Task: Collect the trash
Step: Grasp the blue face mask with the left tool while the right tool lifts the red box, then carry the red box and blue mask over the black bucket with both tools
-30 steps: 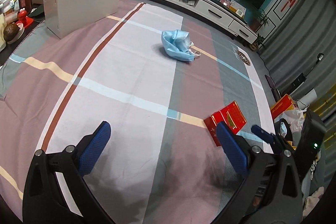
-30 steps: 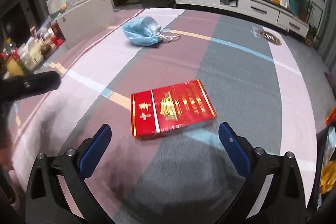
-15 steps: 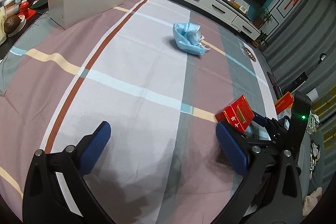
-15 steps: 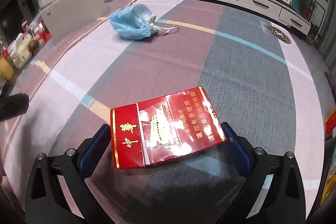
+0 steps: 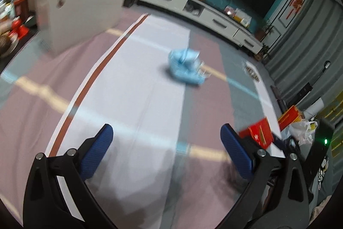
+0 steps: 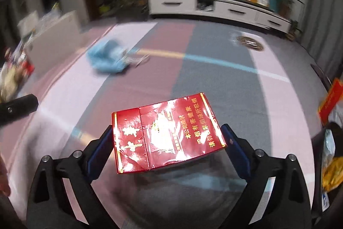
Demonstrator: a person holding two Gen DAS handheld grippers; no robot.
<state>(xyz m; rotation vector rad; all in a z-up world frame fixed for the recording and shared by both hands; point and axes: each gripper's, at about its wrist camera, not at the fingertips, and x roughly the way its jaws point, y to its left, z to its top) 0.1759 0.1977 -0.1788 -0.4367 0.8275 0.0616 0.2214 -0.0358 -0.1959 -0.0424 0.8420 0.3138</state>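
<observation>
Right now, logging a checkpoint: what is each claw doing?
Left claw: open, empty.
Right claw: closing around the red cigarette pack.

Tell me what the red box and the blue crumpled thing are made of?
The red cigarette pack looks like cardboard in shiny clear film; glare and wrinkles show on it. The blue face mask looks like soft, thin matte fabric, crumpled with white ear loops, though it is blurred.
</observation>
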